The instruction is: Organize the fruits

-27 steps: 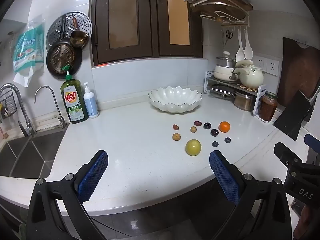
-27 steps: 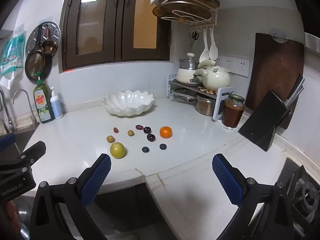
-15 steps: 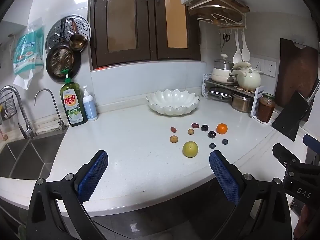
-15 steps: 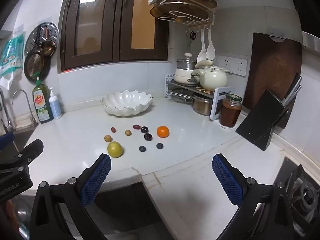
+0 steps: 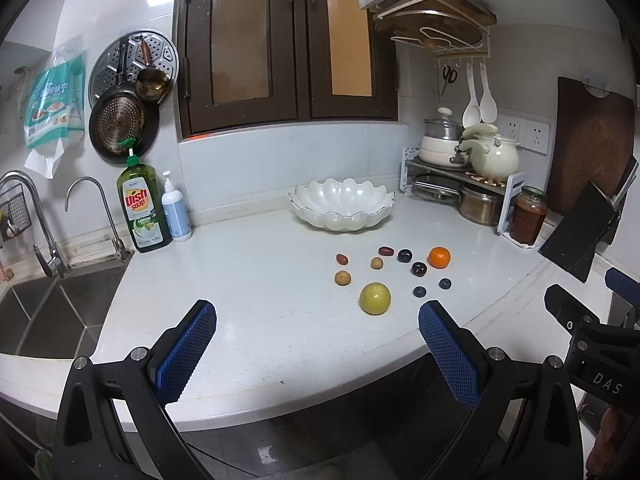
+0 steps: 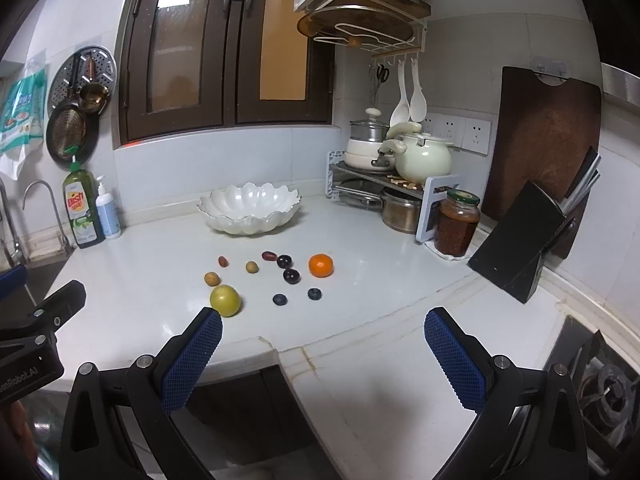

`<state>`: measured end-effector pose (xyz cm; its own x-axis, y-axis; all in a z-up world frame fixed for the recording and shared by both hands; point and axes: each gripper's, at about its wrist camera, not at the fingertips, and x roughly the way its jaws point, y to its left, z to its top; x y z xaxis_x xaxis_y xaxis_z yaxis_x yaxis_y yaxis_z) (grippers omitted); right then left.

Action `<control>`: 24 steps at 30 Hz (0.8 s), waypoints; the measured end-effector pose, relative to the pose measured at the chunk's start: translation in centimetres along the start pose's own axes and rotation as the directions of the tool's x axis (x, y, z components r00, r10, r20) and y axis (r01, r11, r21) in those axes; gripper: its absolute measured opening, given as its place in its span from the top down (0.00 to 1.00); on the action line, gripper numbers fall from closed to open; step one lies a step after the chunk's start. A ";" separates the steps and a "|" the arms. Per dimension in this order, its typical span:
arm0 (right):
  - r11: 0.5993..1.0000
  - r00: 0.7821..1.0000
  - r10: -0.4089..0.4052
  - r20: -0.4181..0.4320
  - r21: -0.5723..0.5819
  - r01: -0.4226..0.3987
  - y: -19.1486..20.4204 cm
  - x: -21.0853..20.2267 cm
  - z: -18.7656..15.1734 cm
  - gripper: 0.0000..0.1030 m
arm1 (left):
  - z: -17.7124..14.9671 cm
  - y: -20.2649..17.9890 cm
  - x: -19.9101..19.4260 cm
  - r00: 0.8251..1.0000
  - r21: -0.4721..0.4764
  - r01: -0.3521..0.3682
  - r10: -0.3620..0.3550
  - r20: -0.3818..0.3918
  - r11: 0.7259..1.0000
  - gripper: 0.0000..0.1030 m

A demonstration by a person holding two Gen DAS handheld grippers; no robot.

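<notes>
Looking along the left gripper [image 5: 316,346], I saw its blue pads [image 5: 185,352] spread wide with nothing between them, hanging over the near edge of the white counter [image 5: 248,280]. The right gripper [image 6: 322,356] stood the same way, jaws wide apart and empty, above the counter's front corner; its body also showed at the right edge of the left view.

The fruits lay loose on the counter, in front of the white scalloped bowl [image 5: 342,206], which held nothing I could see. Nearest to me was the yellow-green fruit [image 5: 375,298], the biggest of the lot; in the right view it sat just beyond the tip of the left-hand pad [image 6: 192,360]. Behind it to the left was a small tan fruit [image 5: 343,278], and further back a little reddish one [image 5: 341,258]. Another tan one [image 5: 376,263] lay near the middle, with a dark red oblong fruit [image 5: 386,251] behind it. Two dark plums [image 5: 405,255] [image 5: 419,268] sat close together, just left of the orange [image 5: 439,257]. Two blueberries [image 5: 419,291] [image 5: 445,283] lay nearest the counter edge, apart from each other. None of the fruits touched.

At the back left stood a dish soap bottle [image 5: 142,208] and a pump bottle [image 5: 175,212] beside the sink [image 5: 48,308]. At the right, a jar [image 5: 528,216] stood by the pot rack [image 5: 452,178], with a knife block [image 5: 580,232] beyond.
</notes>
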<state>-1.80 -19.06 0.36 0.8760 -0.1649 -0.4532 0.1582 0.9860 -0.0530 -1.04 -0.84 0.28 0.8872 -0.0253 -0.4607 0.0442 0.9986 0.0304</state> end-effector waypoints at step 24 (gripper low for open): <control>1.000 1.000 -0.006 0.007 0.000 0.006 -0.1 -0.3 0.4 0.01 | 0.1 -0.2 0.1 1.000 0.001 0.007 -0.007 -0.008 1.000 0.00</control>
<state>-1.90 -19.12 0.84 0.8780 -0.1708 -0.4471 0.1635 0.9850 -0.0553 -0.95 -1.02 0.34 0.8829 -0.0322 -0.4684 0.0513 0.9983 0.0280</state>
